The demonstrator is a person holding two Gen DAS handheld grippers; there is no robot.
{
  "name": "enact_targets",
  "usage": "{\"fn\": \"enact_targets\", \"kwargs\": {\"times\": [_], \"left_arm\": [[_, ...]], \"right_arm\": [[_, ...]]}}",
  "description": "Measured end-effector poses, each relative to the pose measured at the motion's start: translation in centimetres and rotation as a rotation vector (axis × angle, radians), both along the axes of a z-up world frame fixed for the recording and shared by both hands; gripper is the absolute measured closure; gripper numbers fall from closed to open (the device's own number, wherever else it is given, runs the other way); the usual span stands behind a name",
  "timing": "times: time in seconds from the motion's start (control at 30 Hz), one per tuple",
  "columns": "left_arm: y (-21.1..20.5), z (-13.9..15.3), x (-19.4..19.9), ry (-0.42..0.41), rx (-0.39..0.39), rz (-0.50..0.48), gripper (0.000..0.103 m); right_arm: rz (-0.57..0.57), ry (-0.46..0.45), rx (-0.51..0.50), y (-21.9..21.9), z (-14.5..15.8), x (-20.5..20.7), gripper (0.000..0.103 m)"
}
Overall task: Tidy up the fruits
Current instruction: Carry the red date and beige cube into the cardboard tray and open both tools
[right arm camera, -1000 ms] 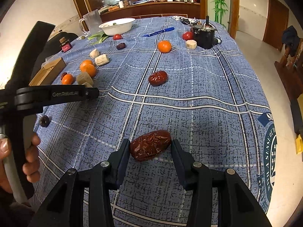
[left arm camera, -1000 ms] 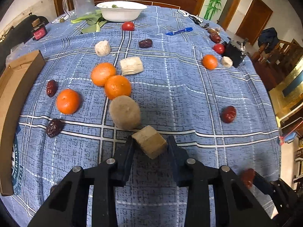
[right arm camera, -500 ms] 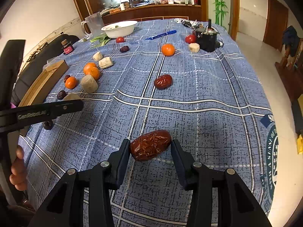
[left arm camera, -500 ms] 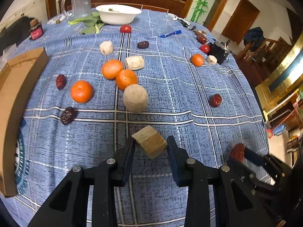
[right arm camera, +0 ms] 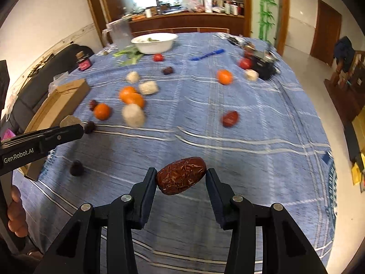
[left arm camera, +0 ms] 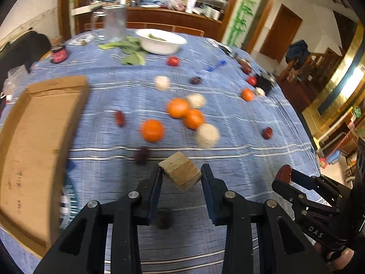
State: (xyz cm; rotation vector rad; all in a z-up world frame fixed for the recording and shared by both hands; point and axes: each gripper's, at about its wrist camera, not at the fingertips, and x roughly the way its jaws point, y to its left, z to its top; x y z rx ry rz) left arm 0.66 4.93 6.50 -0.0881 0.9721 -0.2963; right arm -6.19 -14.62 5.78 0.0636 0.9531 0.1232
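Item one: our left gripper (left arm camera: 181, 174) clenched on a tan block (left arm camera: 180, 174), carried above the blue-clothed desk (left arm camera: 239, 159). Item two: our right gripper (right arm camera: 181, 179) clenched on a wrinkled red date (right arm camera: 181, 175). Farther off: oranges (left arm camera: 152, 130) on the cloth; cardboard box (left arm camera: 34, 141) at left.

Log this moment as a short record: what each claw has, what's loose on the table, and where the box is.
left claw: shut on tan cut block of fruit, lifted off the cloth
right claw: shut on wrinkled dark red date, lifted off the cloth
loose on blue checked tablecloth: oranges, pale cut chunks, more dates, small red fruits
flat brown cardboard box: left table edge, nothing visible inside
white bowl: far end
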Motion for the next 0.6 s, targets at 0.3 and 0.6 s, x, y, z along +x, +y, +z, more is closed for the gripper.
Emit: {"fn": "enact_targets", "kwargs": {"times": [0.3,0.6], "left_arm": [[10.9,0.4,-0.2,-0.013,0.019,0.178,0.070],[21.1,-0.8,-0.5,0.007,0.075,0.342,0.069]], "right_arm": [[0.151,-0.007,0.022,9.4,1.2,3.3,0.055],[0.293,-0.011,0.053,19.1,2.3,7.0,0.055]]}}
